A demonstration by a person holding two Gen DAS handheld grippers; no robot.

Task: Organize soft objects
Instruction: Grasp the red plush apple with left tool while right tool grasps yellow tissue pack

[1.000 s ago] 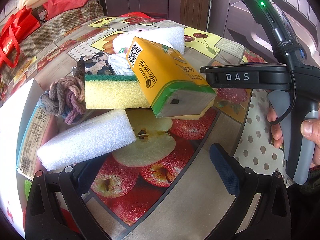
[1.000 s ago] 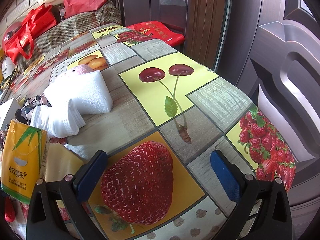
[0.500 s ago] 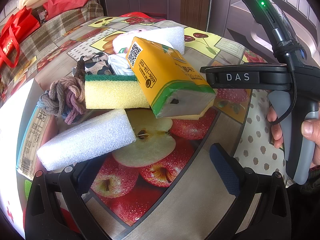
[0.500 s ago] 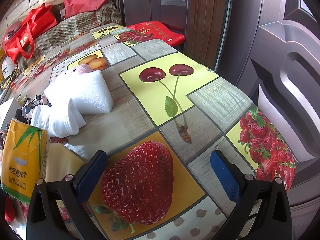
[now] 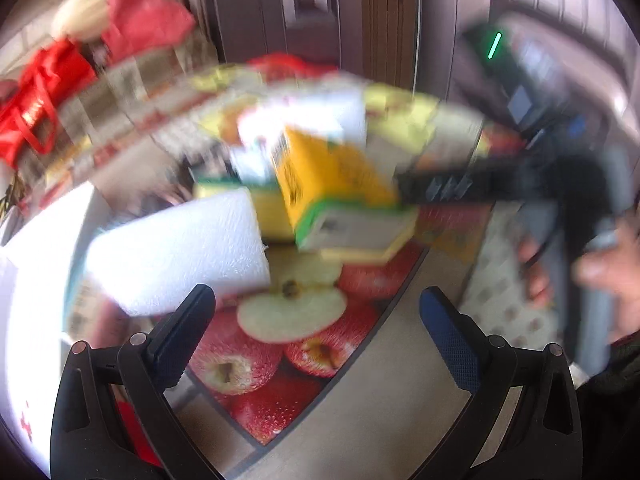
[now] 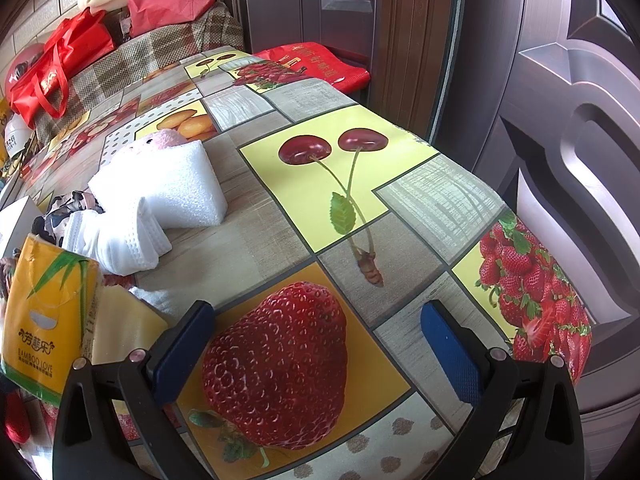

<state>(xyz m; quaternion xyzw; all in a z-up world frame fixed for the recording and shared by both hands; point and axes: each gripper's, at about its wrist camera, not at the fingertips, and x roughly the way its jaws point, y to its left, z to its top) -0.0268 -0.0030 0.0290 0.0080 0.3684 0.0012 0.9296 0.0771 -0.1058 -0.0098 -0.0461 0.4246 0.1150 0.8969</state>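
Note:
The left wrist view is blurred by motion. My left gripper (image 5: 318, 332) is open and empty, just right of a white foam block (image 5: 176, 248). Behind the block lie a yellow-green sponge (image 5: 264, 208) and a yellow tissue pack (image 5: 336, 188). My right gripper (image 6: 316, 344) is open and empty above a strawberry print. To its left lie the tissue pack (image 6: 44, 316), a white waffle cloth (image 6: 120, 236), a second white foam block (image 6: 172, 188) and a pink plush toy (image 6: 168, 138).
The table carries a fruit-print cloth (image 6: 344, 184) and ends at a brown door (image 6: 568, 120) on the right. Red bags (image 6: 56, 64) sit on a plaid seat at the back left. The right hand-held gripper (image 5: 560, 184) fills the right of the left wrist view.
The left gripper has swung quickly, blurring its view; the near white foam block now sits higher and further right in frame. The right gripper has not moved.

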